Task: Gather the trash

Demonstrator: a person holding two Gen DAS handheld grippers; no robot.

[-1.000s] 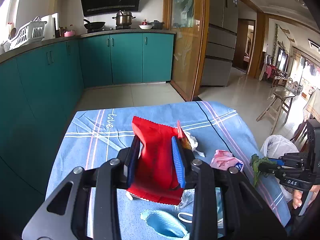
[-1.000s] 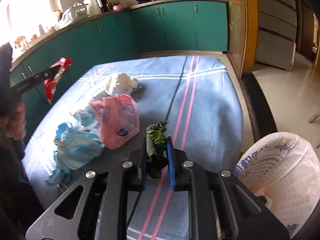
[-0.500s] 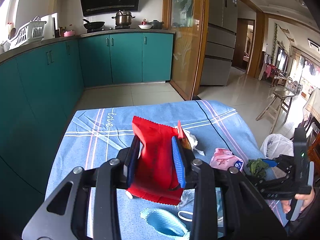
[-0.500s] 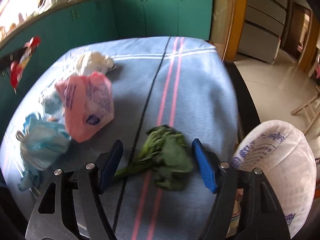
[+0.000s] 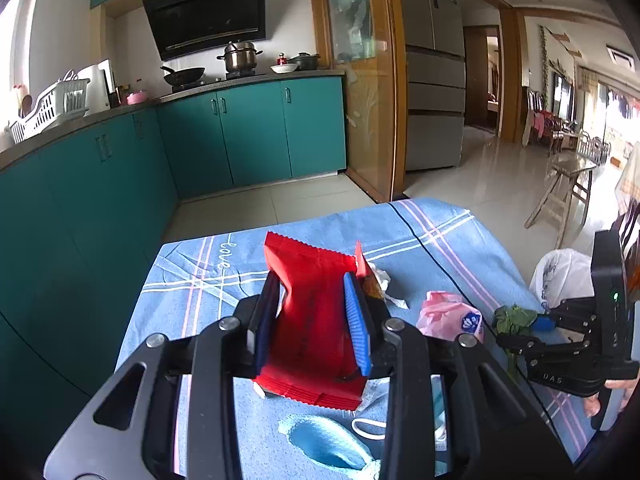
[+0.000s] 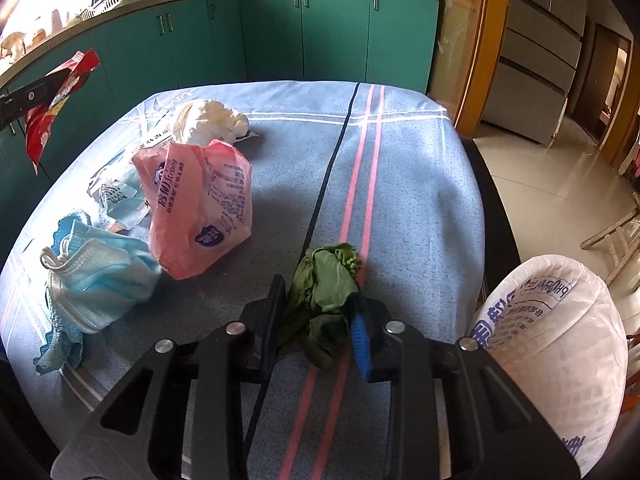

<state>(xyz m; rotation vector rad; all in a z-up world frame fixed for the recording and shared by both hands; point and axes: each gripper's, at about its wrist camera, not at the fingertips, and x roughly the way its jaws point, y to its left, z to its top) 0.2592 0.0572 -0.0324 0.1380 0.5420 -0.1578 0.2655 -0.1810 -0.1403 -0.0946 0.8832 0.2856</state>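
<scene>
On the blue table [image 6: 420, 184] | left claw [image 5: 312, 316] grips red wrapper [image 5: 312, 280] | right claw [image 6: 318, 320] has just squeezed shut on green leaf [image 6: 324, 280] | pink bag [image 6: 200, 204], masks [image 6: 96, 276], tissue [image 6: 212, 120] left | none in bin bag [image 6: 560, 340] yet.

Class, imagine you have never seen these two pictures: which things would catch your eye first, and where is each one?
The bright red wrapper clamped in the left gripper, raised above the blue tablecloth. Then the wilted green leaves pinched in the right gripper, whose jaws have just closed, beside the white-lined bin. A pink bag sits left of centre.
</scene>
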